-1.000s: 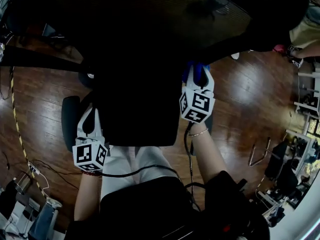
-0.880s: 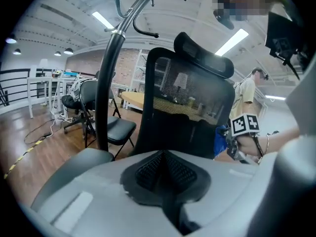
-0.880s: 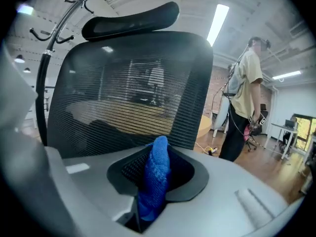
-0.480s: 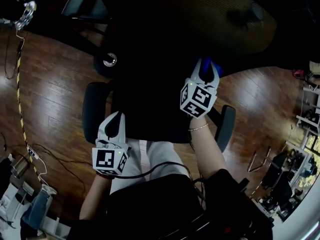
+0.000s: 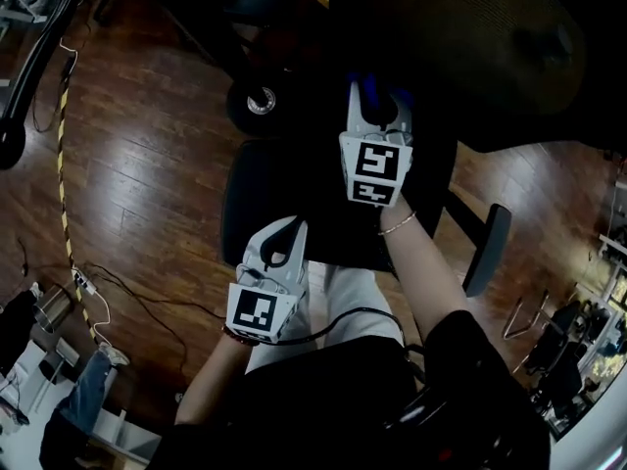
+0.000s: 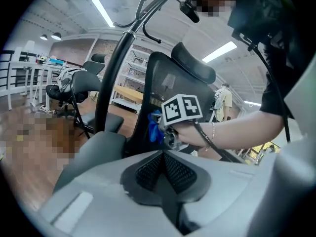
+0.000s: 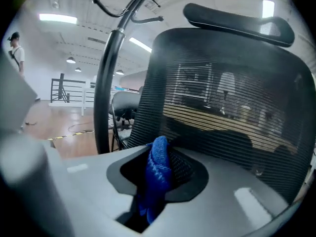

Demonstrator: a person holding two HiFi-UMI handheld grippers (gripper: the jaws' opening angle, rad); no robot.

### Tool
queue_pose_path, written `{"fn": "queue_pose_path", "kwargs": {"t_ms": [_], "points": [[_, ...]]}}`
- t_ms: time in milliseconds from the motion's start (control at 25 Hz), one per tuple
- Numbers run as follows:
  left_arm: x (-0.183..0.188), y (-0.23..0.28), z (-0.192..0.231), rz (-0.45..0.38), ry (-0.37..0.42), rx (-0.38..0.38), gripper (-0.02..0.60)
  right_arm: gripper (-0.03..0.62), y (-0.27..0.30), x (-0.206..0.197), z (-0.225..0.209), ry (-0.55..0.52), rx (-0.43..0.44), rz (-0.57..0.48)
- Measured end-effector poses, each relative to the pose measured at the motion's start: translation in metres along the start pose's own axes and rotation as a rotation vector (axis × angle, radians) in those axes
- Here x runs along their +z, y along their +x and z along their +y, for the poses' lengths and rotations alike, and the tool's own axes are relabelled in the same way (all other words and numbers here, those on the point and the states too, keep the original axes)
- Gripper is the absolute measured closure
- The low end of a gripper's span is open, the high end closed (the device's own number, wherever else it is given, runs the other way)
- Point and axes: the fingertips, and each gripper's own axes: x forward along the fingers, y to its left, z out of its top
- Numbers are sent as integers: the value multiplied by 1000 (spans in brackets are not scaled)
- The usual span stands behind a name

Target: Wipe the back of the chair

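Open office kind of room, glossy wood floor (image 5: 147,164) with a strip of yellow-and-black tape (image 5: 61,164) running along its left edge and some loose cables near it.

Closest to the person is the left tool (image 5: 284,233), down low by their lap. Its own view shows it clamped together with nothing in it (image 6: 164,167), so it's basically along for the ride, parked beside the lower part of the chair.

Further out and higher is the right tool (image 5: 377,106), squeezed onto a blue cloth (image 7: 159,174). The cloth is bunched up and pokes out past the tips, pointing at the chair.

Then the chair back (image 7: 222,107) itself: black mesh, upright, and it fills pretty much everything ahead of the right tool. The cloth's end looks right up against the lower mesh, but honestly I can't tell if it's actually touching or just a hair off. The back's long axis runs up toward the headrest (image 7: 237,19), so there's plenty of mesh above the cloth, and my guess is the next stroke wants to press in and travel up or across. The right tool is clearly the nearer one and the only one carrying anything.

Past the chair there's a black coat stand (image 7: 106,83), more office chairs and ceiling strip lights.
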Motion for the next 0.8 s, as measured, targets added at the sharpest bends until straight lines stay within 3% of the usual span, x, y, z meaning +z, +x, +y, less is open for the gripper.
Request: {"fn": "queue_pose_path", "kwargs": {"t_ms": [200,320,480,560,680,800], "points": [[8,-13,9,-60,-58,-9,574,510,8,2,21,-10,-20,-25],[14,-19,21,-61,-50,8,574,510,16,8,33,-35,21,-29],[13,-28,32,-61,-53,52,574,510,17,9,41,-8,12,-32],[10,-34,35,-57,-49,74,574,510,17,12,52,40,53,-45],[4,-36,38,-41,-34,109,574,510,18,14,77,62,184,-43],[-2,-30,30,-29,-10,92,574,510,7,17,88,68,285,-60]]}}
